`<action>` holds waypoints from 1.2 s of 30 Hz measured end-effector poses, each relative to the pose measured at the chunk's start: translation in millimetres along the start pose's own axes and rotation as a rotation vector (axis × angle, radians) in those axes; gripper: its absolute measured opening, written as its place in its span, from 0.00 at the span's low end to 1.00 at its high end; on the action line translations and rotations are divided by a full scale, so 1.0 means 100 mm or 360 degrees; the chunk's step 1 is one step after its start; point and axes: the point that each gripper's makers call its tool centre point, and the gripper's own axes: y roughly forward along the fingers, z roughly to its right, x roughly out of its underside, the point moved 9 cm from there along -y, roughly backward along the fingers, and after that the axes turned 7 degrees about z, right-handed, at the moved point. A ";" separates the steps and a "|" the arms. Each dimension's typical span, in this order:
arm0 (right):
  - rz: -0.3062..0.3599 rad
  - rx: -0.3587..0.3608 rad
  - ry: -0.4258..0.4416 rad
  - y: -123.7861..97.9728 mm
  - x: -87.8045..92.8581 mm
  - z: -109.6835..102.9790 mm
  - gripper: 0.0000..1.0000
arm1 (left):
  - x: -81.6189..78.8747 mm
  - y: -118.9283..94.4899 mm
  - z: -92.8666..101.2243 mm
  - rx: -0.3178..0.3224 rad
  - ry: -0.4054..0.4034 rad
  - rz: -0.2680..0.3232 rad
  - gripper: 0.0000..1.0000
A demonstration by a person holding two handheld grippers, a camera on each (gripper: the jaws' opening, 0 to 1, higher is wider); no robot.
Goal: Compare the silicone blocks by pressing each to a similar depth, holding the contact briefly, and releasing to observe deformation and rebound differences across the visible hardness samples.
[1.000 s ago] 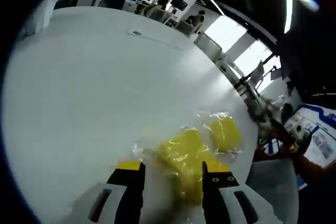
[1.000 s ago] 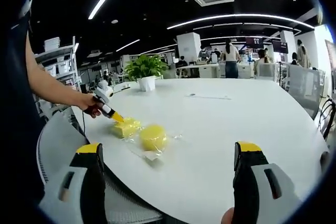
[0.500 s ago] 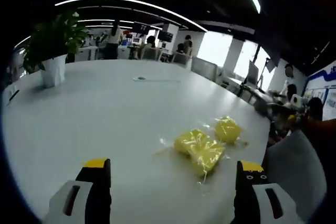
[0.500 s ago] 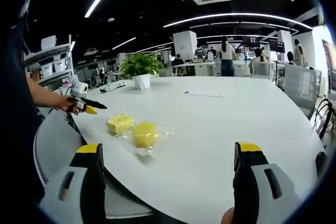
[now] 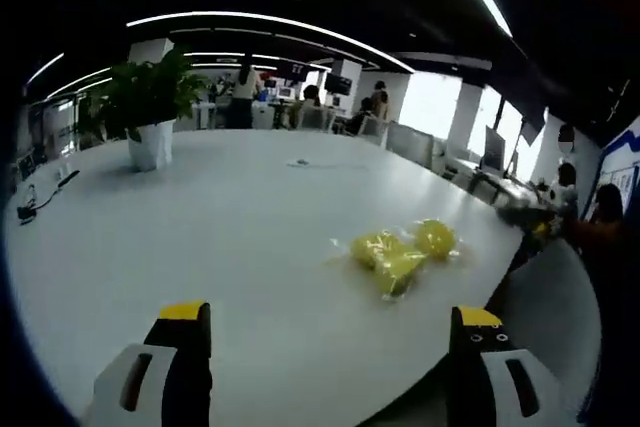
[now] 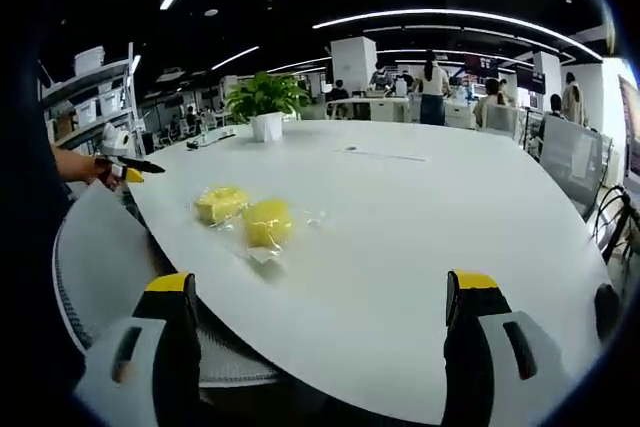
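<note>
Yellow silicone blocks in clear plastic bags lie on the white round table [image 5: 200, 247]. In the left gripper view a blocky sample [image 5: 385, 257] lies next to a rounder one [image 5: 435, 237]. My left gripper [image 5: 330, 352] is open, well back from them, with nothing between its jaws. In the right gripper view the two samples [image 6: 222, 204] [image 6: 266, 222] sit near the table's left edge. My right gripper [image 6: 320, 332] is open and empty, off the table's near rim. The left gripper [image 6: 122, 167], held by a hand, hangs left of the blocks, past the table edge.
A potted plant [image 5: 150, 107] [image 6: 265, 107] stands at the far side of the table [image 6: 420, 237]. A grey mesh chair [image 6: 95, 267] is by the rim below the blocks. People and desks fill the office background. Shelving stands at the far left.
My left gripper has drawn back from right over the blocks and its jaws have spread wide. In the right gripper view it has retreated leftward off the table. The blocks lie untouched.
</note>
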 end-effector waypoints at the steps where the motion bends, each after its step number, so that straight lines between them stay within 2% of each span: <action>1: 0.0009 -0.0001 0.0000 -0.01 0.00 0.01 0.97 | -0.04 0.00 0.05 0.0012 0.0010 0.0013 1.00; 4: 0.0012 -0.0004 0.0019 -0.01 0.00 0.03 0.97 | -0.17 0.04 0.20 0.0046 0.0045 0.0041 1.00; 7: 0.0012 -0.0017 0.0043 0.00 -0.01 0.03 0.97 | -0.26 0.11 0.27 0.0071 0.0054 0.0039 1.00; 9: 0.0010 -0.0020 0.0045 0.01 -0.01 0.04 0.97 | -0.37 0.14 0.30 0.0094 0.0007 0.0063 1.00; 11: 0.0012 -0.0032 0.0045 0.02 -0.02 0.06 0.97 | -0.52 0.23 0.42 0.0141 -0.0131 0.0121 1.00; 12: 0.0009 -0.0041 0.0051 0.03 -0.02 0.06 0.97 | -0.55 0.28 0.46 0.0140 -0.0187 0.0049 1.00; 13: 0.0008 -0.0043 0.0050 0.03 -0.02 0.07 0.97 | -0.61 0.32 0.44 0.0155 -0.0171 0.0074 1.00; 15: 0.0008 -0.0056 0.0051 0.05 -0.02 0.07 0.97 | -0.74 0.39 0.55 0.0212 -0.0238 0.0164 1.00; 16: 0.0002 -0.0063 0.0057 0.05 -0.02 0.07 0.97 | -0.78 0.44 0.59 0.0210 -0.0309 0.0142 1.00; 19: 0.0004 -0.0075 0.0063 0.06 -0.02 0.07 0.97 | -0.89 0.57 0.68 0.0252 -0.0381 0.0176 1.00; 20: 0.0006 -0.0080 0.0064 0.06 -0.03 0.07 0.97 | -0.91 0.60 0.70 0.0255 -0.0361 0.0182 1.00; 26: -0.0001 -0.0078 0.0069 0.09 -0.02 0.11 0.97 | -0.97 0.90 0.91 0.0335 -0.0313 0.0094 1.00; 29: 0.0007 -0.0076 0.0071 0.11 -0.05 0.12 0.97 | -0.94 1.08 1.03 0.0384 -0.0279 0.0012 1.00; 30: 0.0014 -0.0075 0.0074 0.12 -0.06 0.13 0.97 | -0.91 1.16 1.08 0.0403 -0.0266 -0.0052 1.00; 32: 0.0022 -0.0070 0.0072 0.13 -0.08 0.13 0.97 | -0.87 1.27 1.14 0.0413 -0.0300 -0.0121 1.00; 33: 0.0027 -0.0071 0.0078 0.14 -0.09 0.13 0.97 | -0.87 1.33 1.16 0.0418 -0.0352 -0.0131 1.00; 35: 0.0030 -0.0072 0.0079 0.15 -0.09 0.13 0.97 | -0.83 1.46 1.20 0.0431 -0.0457 -0.0211 1.00; 36: 0.0024 -0.0074 0.0078 0.16 -0.08 0.13 0.97 | -0.82 1.54 1.22 0.0442 -0.0445 -0.0201 1.00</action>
